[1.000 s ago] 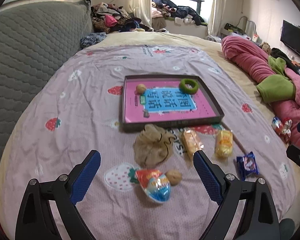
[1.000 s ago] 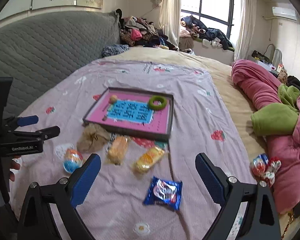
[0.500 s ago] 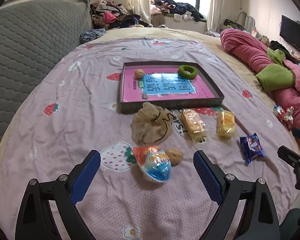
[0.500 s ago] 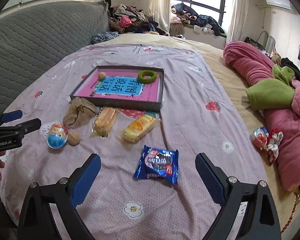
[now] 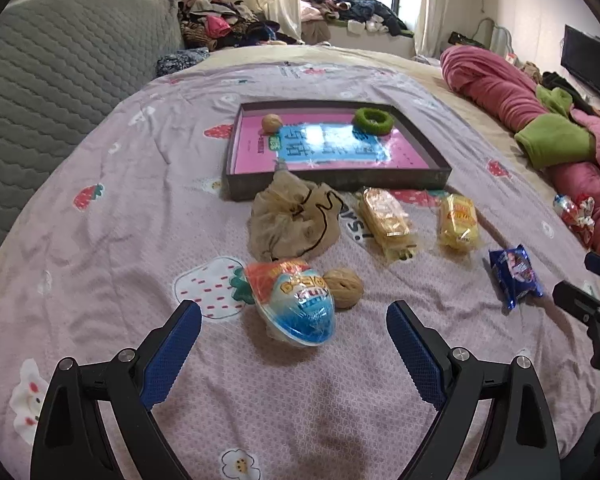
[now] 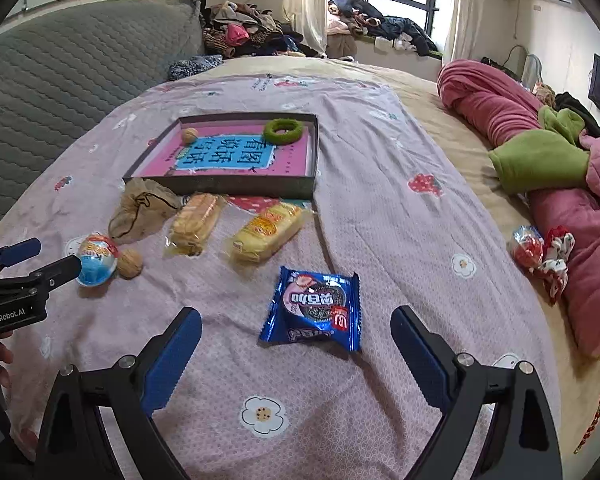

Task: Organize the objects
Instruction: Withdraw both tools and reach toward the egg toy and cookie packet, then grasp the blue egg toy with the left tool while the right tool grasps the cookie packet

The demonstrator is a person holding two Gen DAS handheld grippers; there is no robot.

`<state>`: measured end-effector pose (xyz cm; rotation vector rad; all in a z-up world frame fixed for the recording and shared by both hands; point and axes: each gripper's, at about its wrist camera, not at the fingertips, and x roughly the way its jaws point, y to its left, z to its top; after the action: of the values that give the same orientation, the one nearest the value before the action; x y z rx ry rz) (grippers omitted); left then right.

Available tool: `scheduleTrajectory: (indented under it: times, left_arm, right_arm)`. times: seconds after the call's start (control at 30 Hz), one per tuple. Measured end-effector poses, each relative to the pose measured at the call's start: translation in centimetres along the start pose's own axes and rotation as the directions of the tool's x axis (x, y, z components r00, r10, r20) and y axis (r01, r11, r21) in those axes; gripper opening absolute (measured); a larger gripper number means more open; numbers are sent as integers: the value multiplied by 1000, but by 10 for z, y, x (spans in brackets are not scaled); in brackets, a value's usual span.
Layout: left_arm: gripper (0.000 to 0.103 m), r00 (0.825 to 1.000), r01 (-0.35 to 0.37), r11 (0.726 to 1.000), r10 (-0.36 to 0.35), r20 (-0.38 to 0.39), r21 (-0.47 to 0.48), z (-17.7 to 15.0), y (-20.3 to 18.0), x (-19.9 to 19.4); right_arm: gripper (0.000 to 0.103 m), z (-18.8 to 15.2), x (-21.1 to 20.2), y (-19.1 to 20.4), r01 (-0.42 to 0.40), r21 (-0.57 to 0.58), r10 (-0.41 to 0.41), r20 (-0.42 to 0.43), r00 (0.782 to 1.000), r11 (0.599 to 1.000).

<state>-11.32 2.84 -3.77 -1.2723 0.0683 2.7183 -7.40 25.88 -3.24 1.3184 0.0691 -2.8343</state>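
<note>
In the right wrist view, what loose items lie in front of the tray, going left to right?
Toy egg → walnut → cloth pouch → bread pack → yellow cake pack → blue cookie packet.

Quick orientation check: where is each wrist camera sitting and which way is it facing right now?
Left wrist: behind the open left gripper, low over the bed, facing the egg-shaped toy and walnut; the right gripper's tip shows at the right edge.
Right wrist: behind the open right gripper, facing the blue cookie packet; the left gripper shows at left.
Shared: the tray and snacks.
</note>
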Motion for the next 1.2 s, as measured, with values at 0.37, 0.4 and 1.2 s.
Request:
scheduleTrajectory:
  times: [0.37,0.4,1.2]
  left_arm:
    - [94,1000,0,1000,0,-5,-11,-7,6,21]
    - [94,1000,2,1000,-2,-6,-13,-6,7,23]
    - [58,998,22,999,-25,-51,-48,-6,13,60]
  right_arm:
    - [96,-9,30,-7,37,6,-37,-49,998,999]
    - [96,-10,34,-7,38,8,-38,-55,998,999]
    - [92,-4,97,-18,28,63,-22,-100,995,998]
